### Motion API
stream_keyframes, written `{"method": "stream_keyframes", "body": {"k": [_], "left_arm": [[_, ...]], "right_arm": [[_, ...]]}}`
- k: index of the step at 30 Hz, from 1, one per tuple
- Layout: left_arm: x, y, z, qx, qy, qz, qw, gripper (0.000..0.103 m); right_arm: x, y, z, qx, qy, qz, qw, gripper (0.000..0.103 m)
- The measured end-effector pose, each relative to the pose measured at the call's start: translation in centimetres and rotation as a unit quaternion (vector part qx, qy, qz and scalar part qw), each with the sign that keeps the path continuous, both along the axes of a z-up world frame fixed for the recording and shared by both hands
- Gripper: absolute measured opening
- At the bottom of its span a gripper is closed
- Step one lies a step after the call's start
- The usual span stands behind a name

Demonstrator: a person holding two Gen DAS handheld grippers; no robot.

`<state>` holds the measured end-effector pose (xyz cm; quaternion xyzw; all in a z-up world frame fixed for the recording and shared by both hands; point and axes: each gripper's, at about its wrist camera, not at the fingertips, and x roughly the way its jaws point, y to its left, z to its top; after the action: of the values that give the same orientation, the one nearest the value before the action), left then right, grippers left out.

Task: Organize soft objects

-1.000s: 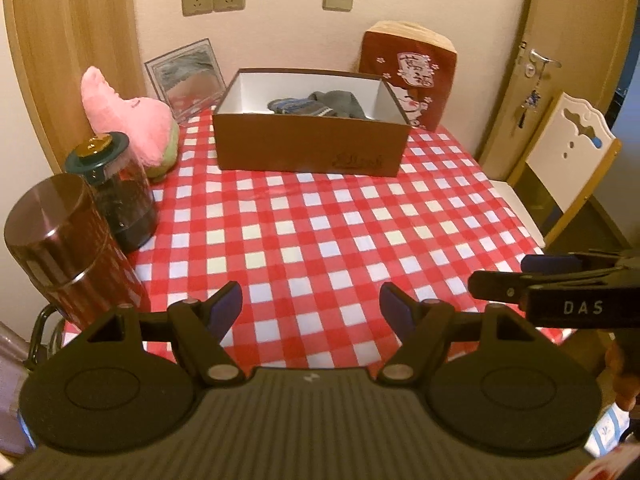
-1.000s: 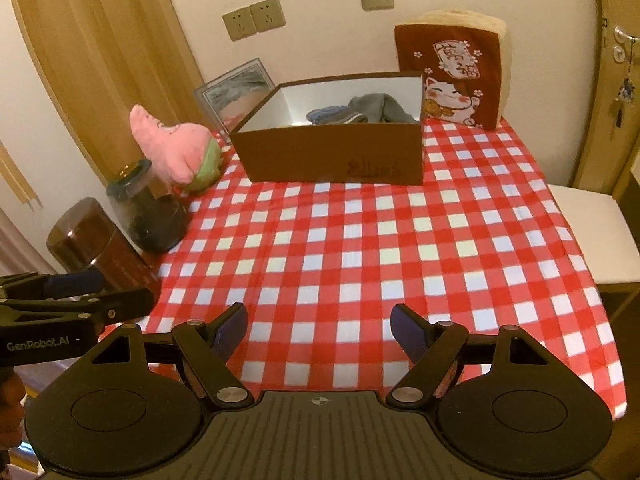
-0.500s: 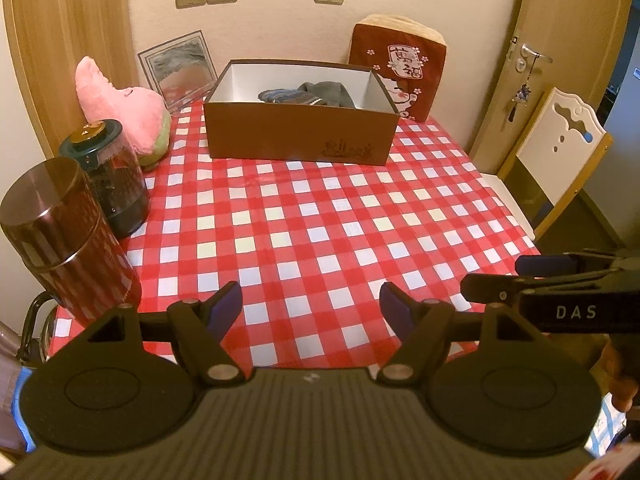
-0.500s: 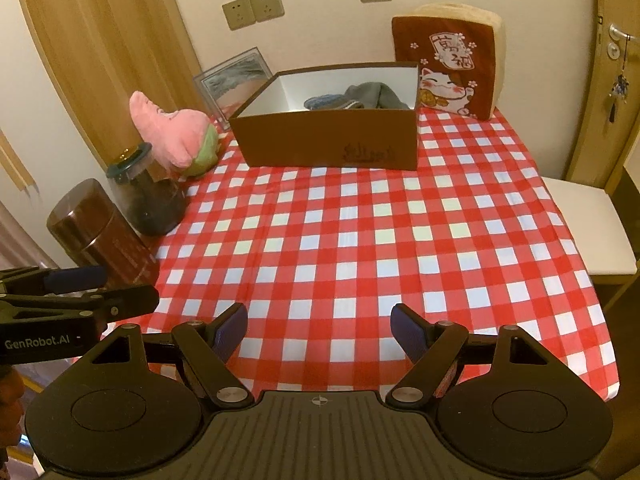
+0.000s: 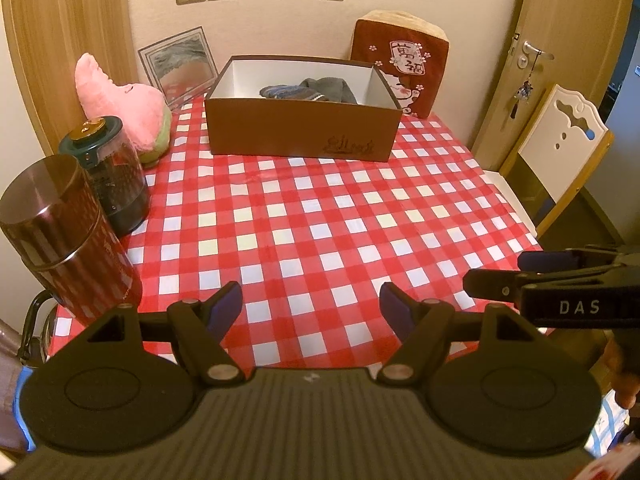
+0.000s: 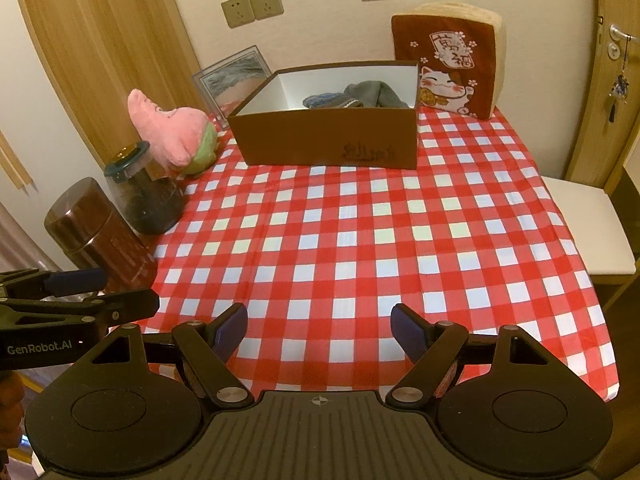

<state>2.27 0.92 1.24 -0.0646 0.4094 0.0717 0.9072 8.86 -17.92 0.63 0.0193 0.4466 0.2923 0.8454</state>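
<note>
A brown cardboard box [image 5: 300,132] [image 6: 328,140] stands at the far side of the red-checked table [image 5: 320,220]. Grey and blue socks [image 5: 316,90] [image 6: 360,98] lie inside it. A pink plush toy [image 5: 120,100] [image 6: 176,132] leans at the far left. A red lucky-cat cushion [image 5: 404,68] [image 6: 448,64] stands behind the box on the right. My left gripper [image 5: 311,308] is open and empty over the near table edge. My right gripper [image 6: 319,326] is open and empty too; it also shows at the right of the left wrist view [image 5: 504,276].
A brown metal canister [image 5: 64,236] [image 6: 96,232] and a dark glass jar with a green lid [image 5: 108,172] [image 6: 144,188] stand on the left edge. A framed picture [image 5: 178,64] leans on the wall. A white chair [image 5: 556,148] stands at the right beside a door.
Both grippers have pulled back from the box toward the near table edge and stayed open. The box and toys have not moved.
</note>
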Motion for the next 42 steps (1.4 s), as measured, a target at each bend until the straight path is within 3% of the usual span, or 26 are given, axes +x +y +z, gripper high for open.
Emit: {"method": "stream_keyframes", "body": {"k": [42], "left_arm": [[0.5,0.18,-0.05,0.001,-0.002,0.001,1.0,0.074]], "right_arm": [[0.68,0.39,-0.18,-0.002,-0.001,0.001,1.0,0.078]]}}
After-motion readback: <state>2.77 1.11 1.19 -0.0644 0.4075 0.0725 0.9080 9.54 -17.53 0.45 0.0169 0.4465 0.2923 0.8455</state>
